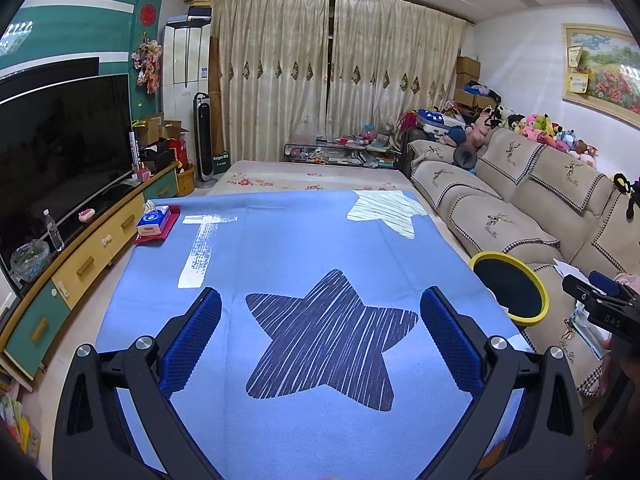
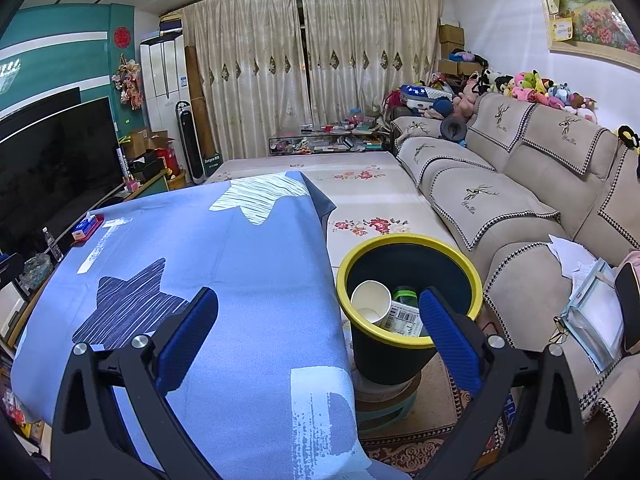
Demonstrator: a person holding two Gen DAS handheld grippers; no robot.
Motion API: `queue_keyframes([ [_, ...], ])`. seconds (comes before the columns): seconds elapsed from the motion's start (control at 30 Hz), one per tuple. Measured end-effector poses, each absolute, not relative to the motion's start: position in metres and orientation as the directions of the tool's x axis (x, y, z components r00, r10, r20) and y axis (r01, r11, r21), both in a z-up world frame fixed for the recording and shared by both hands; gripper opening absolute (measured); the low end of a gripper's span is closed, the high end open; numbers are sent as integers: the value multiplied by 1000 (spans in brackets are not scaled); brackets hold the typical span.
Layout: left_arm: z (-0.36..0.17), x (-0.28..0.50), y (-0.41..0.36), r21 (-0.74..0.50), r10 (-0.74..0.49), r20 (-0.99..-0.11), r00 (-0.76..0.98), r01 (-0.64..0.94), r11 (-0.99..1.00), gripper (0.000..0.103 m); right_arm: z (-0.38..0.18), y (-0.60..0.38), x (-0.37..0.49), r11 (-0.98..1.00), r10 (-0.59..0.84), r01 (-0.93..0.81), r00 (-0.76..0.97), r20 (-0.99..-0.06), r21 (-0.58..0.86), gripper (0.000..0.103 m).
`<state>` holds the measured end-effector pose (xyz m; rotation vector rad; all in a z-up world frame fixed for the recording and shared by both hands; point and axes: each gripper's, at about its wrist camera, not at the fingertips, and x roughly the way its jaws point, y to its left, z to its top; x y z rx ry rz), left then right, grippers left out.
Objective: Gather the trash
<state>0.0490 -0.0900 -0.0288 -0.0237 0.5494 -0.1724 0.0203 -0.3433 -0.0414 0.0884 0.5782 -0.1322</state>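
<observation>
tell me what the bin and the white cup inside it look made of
Bin: likely moulded plastic, with a dark smooth wall and glossy yellow rim. White cup: probably paper, matte with a thin rolled lip, though thin plastic can't be excluded.

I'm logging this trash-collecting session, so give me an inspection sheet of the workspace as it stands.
Surface: blue star-print cloth covers the table; no loose trash on it.
Job's things: yellow-rimmed bin beside the table, holding a paper cup and a labelled bottle.
Clutter: tissue box on a red tray at the far left corner.
Grippers: left gripper open, empty, over the cloth; right gripper open, empty, at the table edge by the bin.
Cables: nothing seen.
Surroundings: sofa with papers, TV, closed curtains.
</observation>
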Motion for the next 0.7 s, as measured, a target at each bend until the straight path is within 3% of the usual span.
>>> queue_keyframes([
  [0.7, -33, 51, -90, -72, -175, -526, 833, 161, 984, 98, -42, -340, 21, 988, -97, 147, 828, -552, 47, 96],
])
